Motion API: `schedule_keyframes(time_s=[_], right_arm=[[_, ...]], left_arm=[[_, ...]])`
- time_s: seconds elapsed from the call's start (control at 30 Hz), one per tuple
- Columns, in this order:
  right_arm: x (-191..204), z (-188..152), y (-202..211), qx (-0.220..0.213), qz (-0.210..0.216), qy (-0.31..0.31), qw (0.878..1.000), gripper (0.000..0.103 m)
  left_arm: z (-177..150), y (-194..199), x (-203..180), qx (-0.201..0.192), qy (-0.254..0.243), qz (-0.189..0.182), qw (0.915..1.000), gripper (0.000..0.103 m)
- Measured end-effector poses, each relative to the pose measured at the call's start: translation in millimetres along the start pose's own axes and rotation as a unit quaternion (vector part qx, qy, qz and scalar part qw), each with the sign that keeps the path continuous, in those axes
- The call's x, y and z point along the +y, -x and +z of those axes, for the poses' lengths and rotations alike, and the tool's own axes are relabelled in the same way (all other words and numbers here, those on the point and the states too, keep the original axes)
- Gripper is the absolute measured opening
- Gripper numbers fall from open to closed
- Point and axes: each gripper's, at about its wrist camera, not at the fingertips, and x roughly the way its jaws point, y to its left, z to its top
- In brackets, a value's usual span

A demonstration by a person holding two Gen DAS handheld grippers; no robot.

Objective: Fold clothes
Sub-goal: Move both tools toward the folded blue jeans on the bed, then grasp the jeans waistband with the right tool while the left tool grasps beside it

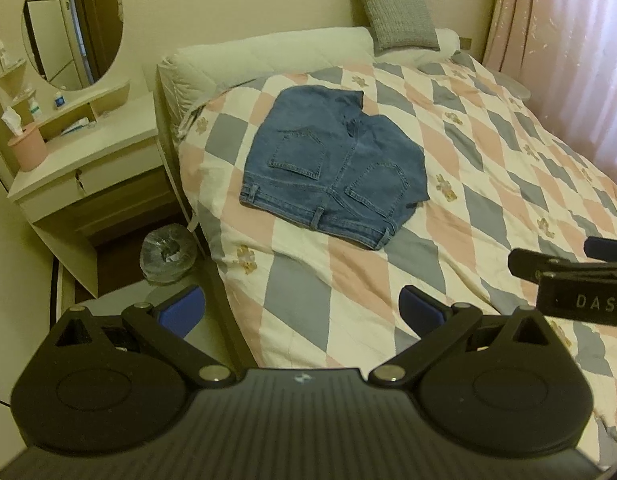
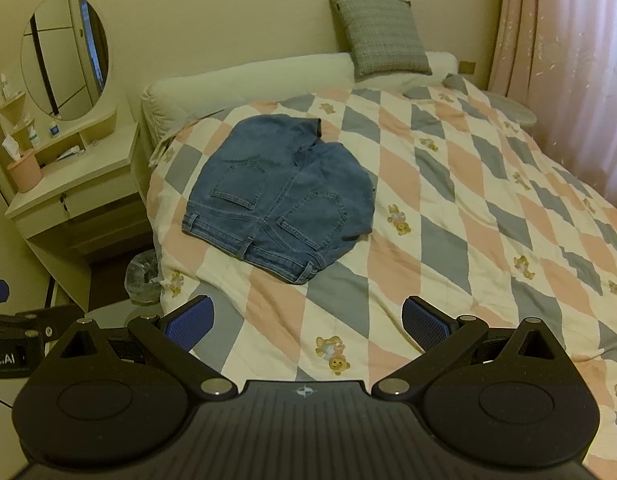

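Folded blue denim jeans (image 1: 334,164) lie seat-side up on a bed covered by a quilt of pink, grey and cream diamonds with small bear motifs (image 1: 488,184). The two back pockets and the waistband with its belt loops face the cameras; the garment sits on the half of the bed nearer the vanity, well apart from both tools. The left hand-held gripper (image 1: 300,310) hangs above the near corner of the bed, its blue-padded fingers (image 1: 182,308) spread wide and holding nothing. The right hand-held gripper (image 2: 308,320) hangs beside it over the quilt, its blue ribbed pads (image 2: 424,324) likewise spread wide and empty. Each tool shows at the edge of the other's view. A grey woven square cushion (image 1: 396,12) leans against the wall at the head of the bed. Left of the bed stands a cream vanity with an oval mirror (image 1: 74,24), bearing a pink round tissue holder (image 1: 27,146). A bin lined with clear plastic (image 1: 168,252) stands on the floor just beside the bed.
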Motion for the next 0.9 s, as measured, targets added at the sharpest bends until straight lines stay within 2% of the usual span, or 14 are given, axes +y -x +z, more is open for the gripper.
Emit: schedule_keyframes(time_s=[0.2, 0.37, 0.5, 0.6, 0.67, 0.8, 0.9], right_arm=[[8, 1, -8, 0.008, 0.002, 0.000, 1.000, 0.103], [16, -5, -26, 0.019, 0.002, 0.022, 1.000, 0.103], [8, -20, -60, 0.078, 0.019, -0.017, 0.997, 0.103], [-6, -35, -87, 0.128, 0.035, -0.067, 0.989, 0.101], [-11, -44, -101, 0.142, 0.026, -0.087, 0.986, 0.099], [-16, -47, -121, 0.114, -0.001, -0.125, 0.986, 0.101], [-13, -36, -142, 0.081, -0.009, -0.132, 0.988, 0.101]], left_arm=[[-5, -5, 5, 0.020, -0.006, -0.001, 0.9998, 0.102], [-9, -27, 22, 0.051, 0.020, -0.006, 0.9985, 0.102], [-16, -61, 43, 0.086, 0.049, 0.011, 0.9950, 0.102], [-21, -93, 58, 0.128, 0.060, -0.006, 0.9899, 0.102], [-21, -116, 65, 0.156, 0.057, -0.024, 0.9859, 0.102], [-6, -161, 75, 0.175, 0.037, -0.043, 0.9829, 0.102], [14, -201, 88, 0.177, 0.046, -0.060, 0.9814, 0.101]])
